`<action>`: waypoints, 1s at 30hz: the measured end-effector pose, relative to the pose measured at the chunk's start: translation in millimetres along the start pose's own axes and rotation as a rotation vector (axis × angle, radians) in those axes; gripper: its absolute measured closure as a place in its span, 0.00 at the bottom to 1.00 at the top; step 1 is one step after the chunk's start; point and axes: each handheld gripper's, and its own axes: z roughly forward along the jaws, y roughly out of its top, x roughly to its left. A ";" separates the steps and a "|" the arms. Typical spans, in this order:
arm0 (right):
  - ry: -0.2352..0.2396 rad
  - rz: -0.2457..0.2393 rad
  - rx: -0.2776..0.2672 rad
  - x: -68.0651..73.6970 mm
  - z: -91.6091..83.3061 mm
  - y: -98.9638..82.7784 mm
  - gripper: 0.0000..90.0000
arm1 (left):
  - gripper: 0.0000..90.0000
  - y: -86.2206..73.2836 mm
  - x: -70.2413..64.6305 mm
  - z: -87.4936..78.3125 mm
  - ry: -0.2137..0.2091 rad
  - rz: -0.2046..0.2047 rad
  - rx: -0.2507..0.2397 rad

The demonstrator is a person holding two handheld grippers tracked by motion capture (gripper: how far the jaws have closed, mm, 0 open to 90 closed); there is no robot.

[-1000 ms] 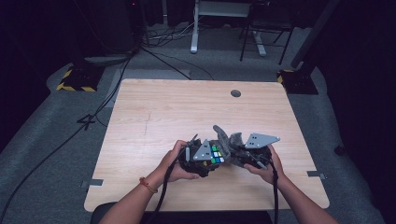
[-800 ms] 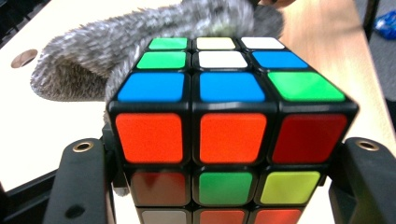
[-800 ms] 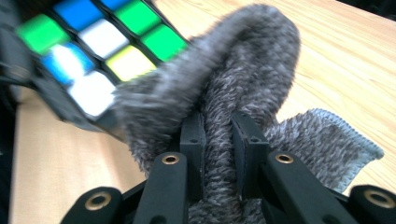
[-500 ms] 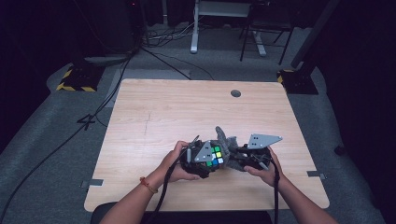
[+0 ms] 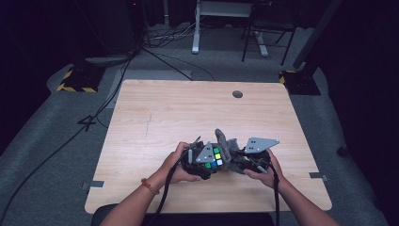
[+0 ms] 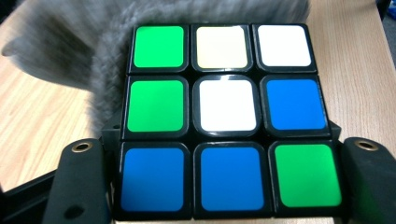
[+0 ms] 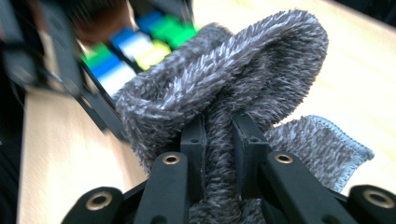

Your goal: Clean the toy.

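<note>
A scrambled colour-tiled puzzle cube (image 6: 224,116) was held above the tabletop, a bunched grey fleecy cloth (image 7: 243,88) pressed against it.

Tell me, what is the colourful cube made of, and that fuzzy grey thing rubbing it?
The puzzle cube looks like hard plastic: a black frame with smooth, slightly shiny green, blue, white and pale yellow squares. The grey cloth looks like soft fleecy fabric, perhaps microfibre: its surface is all short fuzzy fibres, and one edge is stitched. The table looks like light wood or a wood-look coating, going by the grain.

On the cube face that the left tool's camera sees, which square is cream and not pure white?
The top middle square of the cube; the two white squares are the centre one and the top right one.
</note>
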 end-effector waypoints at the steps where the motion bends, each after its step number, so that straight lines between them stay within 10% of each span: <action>1: -0.002 -0.001 0.029 -1.5 3.5 -2.6 0.85 | 0.37 0.3 0.3 -1.7 0.000 -0.003 -0.006; 7: 0.010 0.009 0.059 -3.1 8.0 -5.0 0.85 | 0.37 -0.9 2.3 -3.2 -0.003 -0.017 -0.008; 14: 0.012 -0.014 -0.071 7.2 -9.2 9.4 0.85 | 0.37 -1.2 0.3 1.1 -0.010 -0.010 -0.006; 21: -0.031 -0.016 0.069 3.1 12.3 -3.4 0.85 | 0.37 -0.8 1.3 -4.0 -0.012 -0.011 -0.027; 30: -0.010 -0.029 -0.017 7.9 -0.5 3.6 0.85 | 0.37 -2.7 3.2 -4.3 -0.008 -0.016 -0.016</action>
